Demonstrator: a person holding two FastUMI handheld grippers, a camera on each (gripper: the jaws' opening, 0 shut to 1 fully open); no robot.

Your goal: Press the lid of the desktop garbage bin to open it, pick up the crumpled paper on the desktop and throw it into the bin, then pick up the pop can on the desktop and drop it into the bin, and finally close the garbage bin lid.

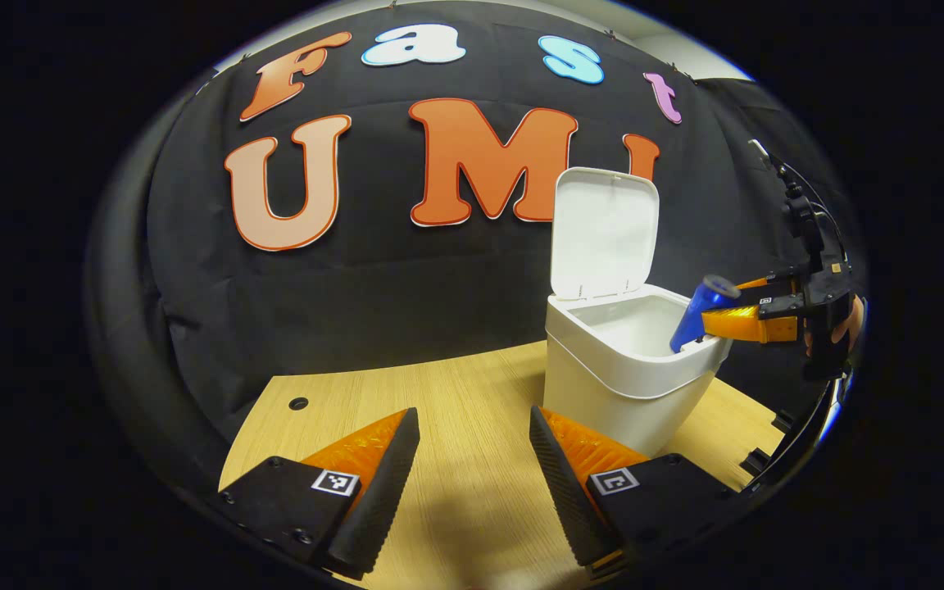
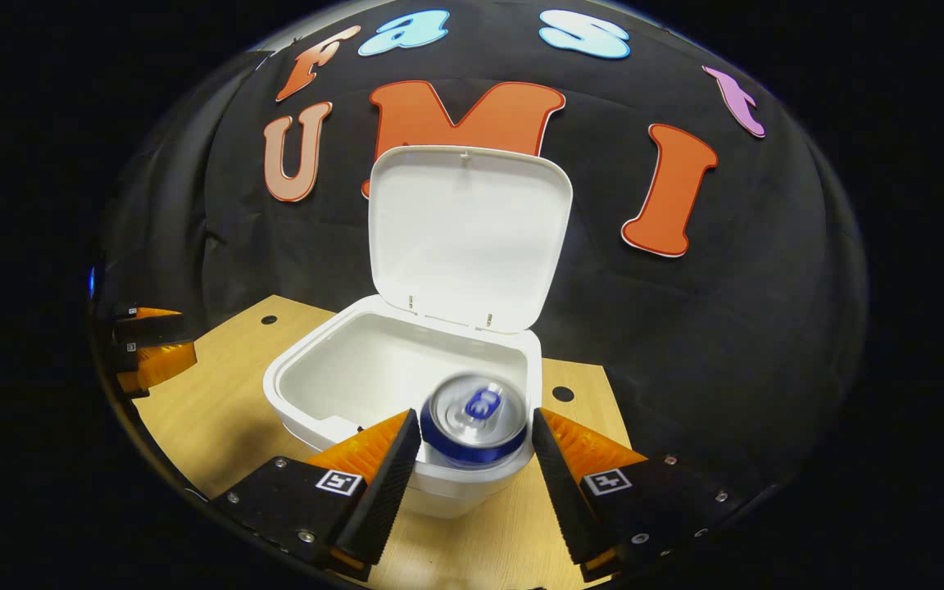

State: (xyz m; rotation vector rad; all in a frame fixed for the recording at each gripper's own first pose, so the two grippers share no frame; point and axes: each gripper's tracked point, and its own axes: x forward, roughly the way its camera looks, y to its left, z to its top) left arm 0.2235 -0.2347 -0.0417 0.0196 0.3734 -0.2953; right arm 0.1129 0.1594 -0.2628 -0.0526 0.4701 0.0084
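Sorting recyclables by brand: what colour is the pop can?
Blue body, silver top; the pop can shows best in the right gripper view.

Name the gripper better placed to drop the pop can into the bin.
Right. The right gripper holds the pop can over the open bin. The left gripper sits low over the desk with jaws apart.

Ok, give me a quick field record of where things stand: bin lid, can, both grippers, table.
bin: white, on the wooden table
lid: open, standing upright
pop can: blue, tilted over the bin's rim, between the right gripper's fingers
right gripper: fingers either side of the can; contact unclear
left gripper: open, holding nothing, low over the table
crumpled paper: not spotted
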